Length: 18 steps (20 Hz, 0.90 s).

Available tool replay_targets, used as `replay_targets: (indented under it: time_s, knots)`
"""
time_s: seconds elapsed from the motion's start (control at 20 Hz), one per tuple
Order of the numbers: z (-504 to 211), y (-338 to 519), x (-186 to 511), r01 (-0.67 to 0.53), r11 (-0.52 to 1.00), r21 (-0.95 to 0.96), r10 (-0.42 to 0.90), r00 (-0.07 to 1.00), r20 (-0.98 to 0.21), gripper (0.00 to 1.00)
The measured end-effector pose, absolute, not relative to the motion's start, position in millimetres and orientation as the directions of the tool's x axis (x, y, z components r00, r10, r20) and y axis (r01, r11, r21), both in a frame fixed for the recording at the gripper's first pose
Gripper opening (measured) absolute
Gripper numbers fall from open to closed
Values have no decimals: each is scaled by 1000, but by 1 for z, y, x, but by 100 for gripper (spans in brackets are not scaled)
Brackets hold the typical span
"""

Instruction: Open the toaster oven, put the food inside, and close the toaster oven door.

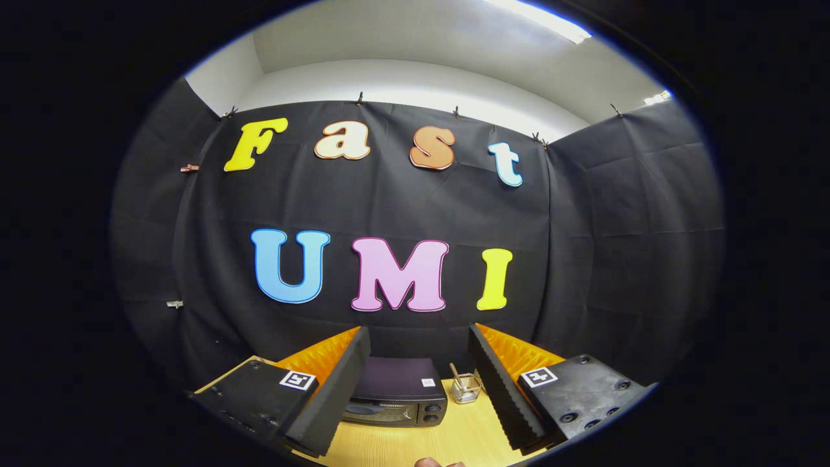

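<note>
A dark toaster oven (397, 394) stands on the wooden table (454, 441), seen from above and some way ahead, in the gap between my fingers. Its door looks closed, with knobs at its right end. My gripper (415, 389) is open, held high above the table with nothing between its fingers. A small rounded brownish thing (434, 462), perhaps the food, peeks in just below the fingers; too little of it shows to tell.
A small wire basket (465, 388) with a stick in it stands just right of the oven. The black cloth wall rises close behind the oven and table.
</note>
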State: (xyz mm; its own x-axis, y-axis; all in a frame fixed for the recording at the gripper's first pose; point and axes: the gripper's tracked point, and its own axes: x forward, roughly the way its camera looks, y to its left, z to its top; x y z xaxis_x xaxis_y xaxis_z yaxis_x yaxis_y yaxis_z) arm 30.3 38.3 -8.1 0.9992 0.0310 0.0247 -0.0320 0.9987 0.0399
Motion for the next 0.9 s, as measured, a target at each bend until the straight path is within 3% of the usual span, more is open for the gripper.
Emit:
replay_targets:
  time_s: [0.9]
  knots:
    - [-3,37,27,-39,998,54,37,999,36,98]
